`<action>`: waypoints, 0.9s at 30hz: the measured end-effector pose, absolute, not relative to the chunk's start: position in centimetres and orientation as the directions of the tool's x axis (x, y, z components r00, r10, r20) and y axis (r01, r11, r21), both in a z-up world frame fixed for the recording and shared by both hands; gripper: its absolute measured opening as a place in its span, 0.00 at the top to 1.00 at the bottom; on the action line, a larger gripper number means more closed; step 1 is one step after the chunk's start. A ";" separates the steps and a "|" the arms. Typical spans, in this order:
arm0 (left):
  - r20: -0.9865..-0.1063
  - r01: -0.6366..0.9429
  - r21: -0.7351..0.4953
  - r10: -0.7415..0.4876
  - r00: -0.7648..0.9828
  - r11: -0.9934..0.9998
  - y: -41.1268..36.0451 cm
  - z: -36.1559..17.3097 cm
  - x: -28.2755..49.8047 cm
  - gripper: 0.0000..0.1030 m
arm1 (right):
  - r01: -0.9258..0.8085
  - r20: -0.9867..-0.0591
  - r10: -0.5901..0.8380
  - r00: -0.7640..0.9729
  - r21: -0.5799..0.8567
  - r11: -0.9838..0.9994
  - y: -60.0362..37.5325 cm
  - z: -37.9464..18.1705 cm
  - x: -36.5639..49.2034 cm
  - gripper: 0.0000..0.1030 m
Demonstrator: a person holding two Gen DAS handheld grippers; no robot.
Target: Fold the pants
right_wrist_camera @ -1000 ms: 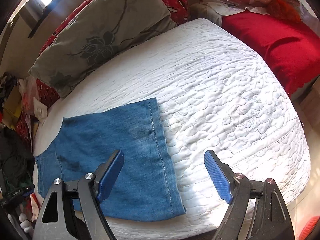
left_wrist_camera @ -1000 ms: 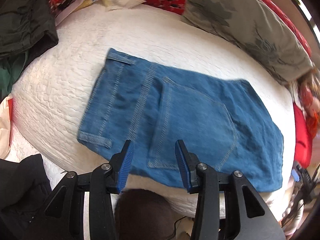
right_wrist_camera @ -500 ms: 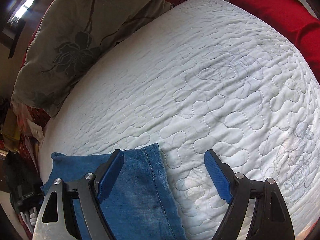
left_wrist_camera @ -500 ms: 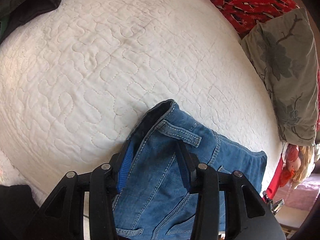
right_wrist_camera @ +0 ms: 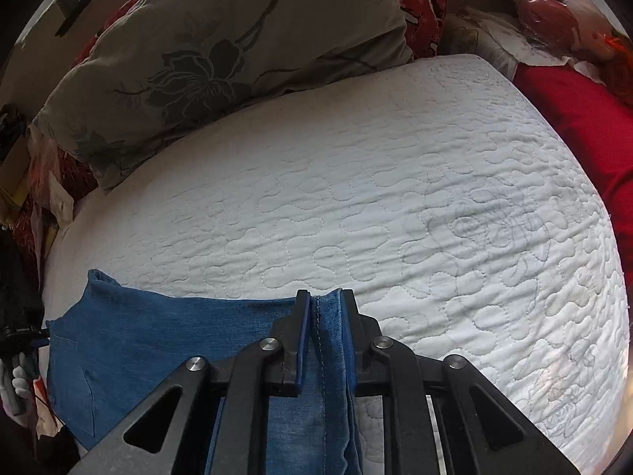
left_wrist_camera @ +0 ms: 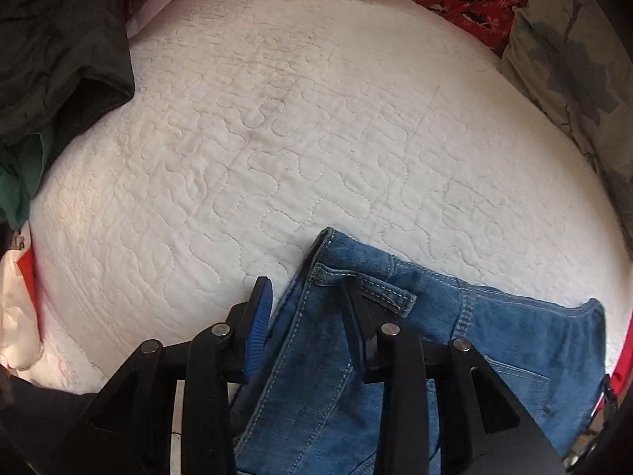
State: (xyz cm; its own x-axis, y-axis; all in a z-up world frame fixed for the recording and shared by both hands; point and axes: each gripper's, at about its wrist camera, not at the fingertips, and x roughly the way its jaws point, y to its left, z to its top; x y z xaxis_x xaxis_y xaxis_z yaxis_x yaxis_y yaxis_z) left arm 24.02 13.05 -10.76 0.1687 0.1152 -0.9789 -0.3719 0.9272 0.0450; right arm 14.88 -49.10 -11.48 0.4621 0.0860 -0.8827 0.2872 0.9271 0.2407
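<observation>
While closing, right gripper pinching jeans hem.

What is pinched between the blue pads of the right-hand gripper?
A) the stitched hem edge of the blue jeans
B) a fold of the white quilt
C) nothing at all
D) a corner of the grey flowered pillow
A: in the right wrist view the right gripper has its jaws closing on the stitched hem of the blue jeans, which lie on the white quilt; the flowered pillow lies far behind.
</observation>
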 end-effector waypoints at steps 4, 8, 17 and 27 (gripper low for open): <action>-0.977 -0.406 0.052 0.130 0.167 0.913 13.5 -11.2 24.0 0.68 | 0.269 -0.897 0.009 0.442 0.142 0.953 -47.6 -12.8 15.0 0.82; -0.981 -0.428 -0.033 0.053 0.186 0.903 15.5 -9.9 22.2 0.68 | 0.309 -0.884 0.060 0.463 0.225 0.924 -48.8 -11.5 13.1 0.74; -0.951 -0.350 -0.161 -0.050 0.305 0.923 13.2 -5.1 15.5 0.68 | 0.390 -0.832 0.178 0.525 0.421 0.819 -50.9 -9.6 2.1 0.52; -0.947 0.046 -0.205 -0.210 0.244 0.978 -2.7 -3.2 13.5 0.68 | 0.502 -0.705 0.363 0.609 0.698 0.511 -51.1 -14.3 -7.7 0.37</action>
State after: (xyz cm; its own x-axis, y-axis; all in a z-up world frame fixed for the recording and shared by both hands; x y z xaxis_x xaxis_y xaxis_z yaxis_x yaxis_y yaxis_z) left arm 13.46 -2.71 -3.19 0.2440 -0.2099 -0.9468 0.0455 0.9777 -0.2050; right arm -7.66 -51.11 -14.27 0.6094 0.3633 -0.7048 0.5018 0.5115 0.6976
